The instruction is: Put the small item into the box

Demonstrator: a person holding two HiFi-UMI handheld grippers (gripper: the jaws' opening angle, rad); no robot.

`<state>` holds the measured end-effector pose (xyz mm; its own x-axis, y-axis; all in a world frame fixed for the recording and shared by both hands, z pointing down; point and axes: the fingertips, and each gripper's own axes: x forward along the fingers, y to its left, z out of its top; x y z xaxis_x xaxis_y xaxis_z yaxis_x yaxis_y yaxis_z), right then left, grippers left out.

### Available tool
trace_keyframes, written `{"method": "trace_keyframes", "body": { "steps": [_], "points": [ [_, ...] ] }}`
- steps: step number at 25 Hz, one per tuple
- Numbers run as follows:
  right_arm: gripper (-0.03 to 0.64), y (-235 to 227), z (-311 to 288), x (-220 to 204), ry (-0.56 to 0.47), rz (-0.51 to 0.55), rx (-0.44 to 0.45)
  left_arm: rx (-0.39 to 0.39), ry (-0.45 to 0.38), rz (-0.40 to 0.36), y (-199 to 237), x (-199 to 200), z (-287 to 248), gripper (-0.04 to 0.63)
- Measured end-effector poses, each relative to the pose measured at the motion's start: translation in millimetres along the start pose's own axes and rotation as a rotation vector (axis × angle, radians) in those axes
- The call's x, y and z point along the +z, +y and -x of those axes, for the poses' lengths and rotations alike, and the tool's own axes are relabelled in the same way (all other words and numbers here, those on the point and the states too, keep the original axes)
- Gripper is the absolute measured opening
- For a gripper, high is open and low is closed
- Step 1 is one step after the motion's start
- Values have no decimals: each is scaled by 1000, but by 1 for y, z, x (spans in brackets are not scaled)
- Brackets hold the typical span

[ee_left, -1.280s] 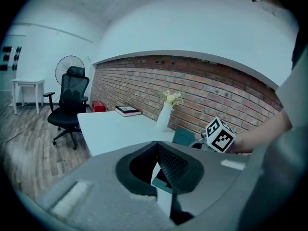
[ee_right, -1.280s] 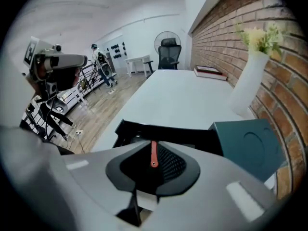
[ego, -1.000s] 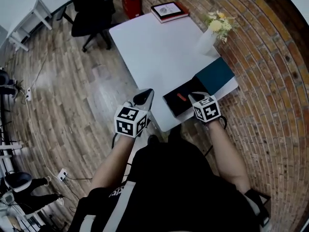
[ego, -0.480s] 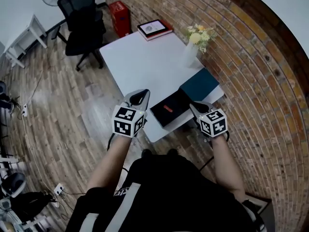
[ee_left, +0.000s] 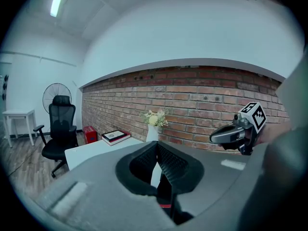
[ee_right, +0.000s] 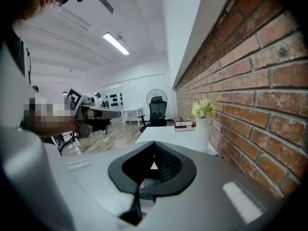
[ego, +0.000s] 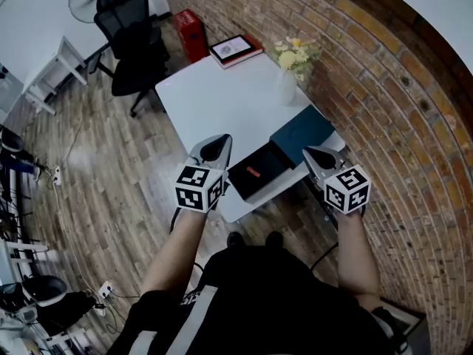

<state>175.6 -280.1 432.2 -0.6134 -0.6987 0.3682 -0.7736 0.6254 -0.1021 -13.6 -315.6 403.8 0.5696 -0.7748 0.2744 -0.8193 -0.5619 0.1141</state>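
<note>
The small red item (ego: 253,171) lies on the dark floor of the shallow black open box (ego: 273,164), which sits right at the near edge of the white desk (ego: 214,102), with a flat teal lid-like panel (ego: 301,134) touching its far right side. So the placing itself looks done. The left tongs (ego: 214,148) hang just beside the box's left corner, and the right tongs (ego: 319,158) sit off the desk edge below the teal panel. In their own views both pairs have the ribbed pads meeting at the tips, with nothing held between them. The risk now is the box's position. It is so near the edge that a careless swing from either set of tongs, most likely the left, could nudge it over or tip the red item out. Compared with a second ago, the right tongs have drawn back from over the box's right side to clear of it. The left tongs have kept their place, and the red item has not shifted.
</note>
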Motion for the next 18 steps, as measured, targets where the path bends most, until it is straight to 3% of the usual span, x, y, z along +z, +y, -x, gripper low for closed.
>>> {"method": "trace_keyframes", "body": {
  "steps": [10,18],
  "points": [
    [0,-13,50,81,-366,31,-91,-23,-91,-5,-26,39,4,8],
    [0,-13,57,72,-331,50,-142,21,-100,-7,-15,38,16,8]
  ]
}}
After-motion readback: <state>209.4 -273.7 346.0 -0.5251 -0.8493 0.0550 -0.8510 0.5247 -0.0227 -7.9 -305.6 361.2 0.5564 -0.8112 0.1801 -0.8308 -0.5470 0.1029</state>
